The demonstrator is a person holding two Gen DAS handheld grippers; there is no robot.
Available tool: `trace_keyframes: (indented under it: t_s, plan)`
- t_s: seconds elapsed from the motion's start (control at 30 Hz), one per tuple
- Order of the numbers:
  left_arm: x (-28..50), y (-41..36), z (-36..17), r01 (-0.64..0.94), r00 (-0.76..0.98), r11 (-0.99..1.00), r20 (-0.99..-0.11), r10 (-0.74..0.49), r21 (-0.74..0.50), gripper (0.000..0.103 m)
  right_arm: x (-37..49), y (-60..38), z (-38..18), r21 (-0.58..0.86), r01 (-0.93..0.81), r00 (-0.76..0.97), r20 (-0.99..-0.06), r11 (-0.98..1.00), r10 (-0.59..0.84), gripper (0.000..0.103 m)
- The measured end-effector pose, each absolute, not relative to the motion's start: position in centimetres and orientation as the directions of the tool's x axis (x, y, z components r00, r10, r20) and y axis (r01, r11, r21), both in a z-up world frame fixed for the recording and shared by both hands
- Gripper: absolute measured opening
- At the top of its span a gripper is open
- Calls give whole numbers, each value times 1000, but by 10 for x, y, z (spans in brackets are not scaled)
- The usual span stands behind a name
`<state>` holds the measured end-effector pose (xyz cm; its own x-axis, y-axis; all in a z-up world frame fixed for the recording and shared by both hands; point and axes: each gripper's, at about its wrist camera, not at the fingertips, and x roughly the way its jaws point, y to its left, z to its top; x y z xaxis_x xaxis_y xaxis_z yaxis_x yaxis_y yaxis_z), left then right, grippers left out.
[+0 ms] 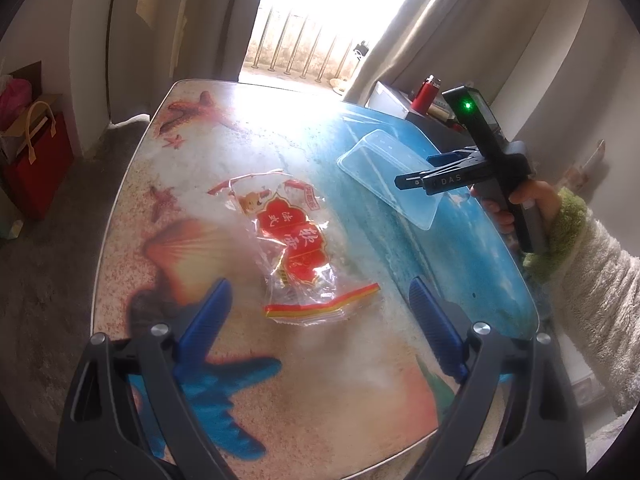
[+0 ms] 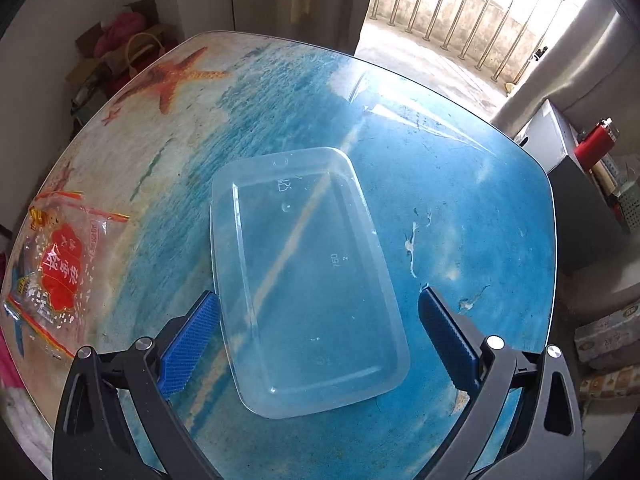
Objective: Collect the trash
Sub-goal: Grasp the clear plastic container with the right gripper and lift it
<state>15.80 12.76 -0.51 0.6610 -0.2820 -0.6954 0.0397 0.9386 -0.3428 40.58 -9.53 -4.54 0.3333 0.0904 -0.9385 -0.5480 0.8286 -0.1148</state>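
A crumpled clear plastic wrapper with red and yellow print (image 1: 294, 246) lies in the middle of the beach-print table (image 1: 224, 148). My left gripper (image 1: 320, 304) is open just above its near end, one finger on each side. A clear rectangular plastic container (image 2: 304, 276) lies upside down on the blue part of the table (image 2: 460, 168); it also shows in the left wrist view (image 1: 384, 172). My right gripper (image 2: 320, 332) is open, its blue pads on either side of the container's near end. In the left wrist view the right gripper (image 1: 416, 178) hovers over the container. The wrapper also shows in the right wrist view (image 2: 56, 268).
A red gift bag (image 1: 38, 160) and boxes stand on the floor at the left. A red bottle (image 1: 425, 94) stands on a cabinet beyond the table's far right corner. Curtains frame a bright balcony door with railings (image 1: 304, 48). Small scraps (image 2: 412, 240) lie on the table right of the container.
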Motion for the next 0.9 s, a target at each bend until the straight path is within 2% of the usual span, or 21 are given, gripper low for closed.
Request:
trace_keyframes:
  t_s: [0.1,0.2,0.37,0.6,0.8,0.9]
  plan:
    - [157,127,-5,49,660,939,-694,-286,-341,86,402,-92,-51,-132,-551,332,-941,824,71,96]
    - [157,126,-5,54,658,938,-695,-292,-343,86,396,-94,-52,-133,-536,341,-938,834,70,91]
    - [156,121,-4,75,655,936,-690,-307,-345,86,380,-112,-45,-79,-470,341,-935,879,98,89]
    - [152,105,2,130,652,928,-675,-345,-348,86,348,-157,-32,228,-313,284,-904,922,320,87]
    - [151,75,-2,205,608,911,-683,-406,-359,86,307,-209,-42,624,-93,214,-748,776,628,85]
    - [150,58,-7,244,584,902,-689,-429,-355,86,286,-227,-48,686,-28,230,-704,727,672,85]
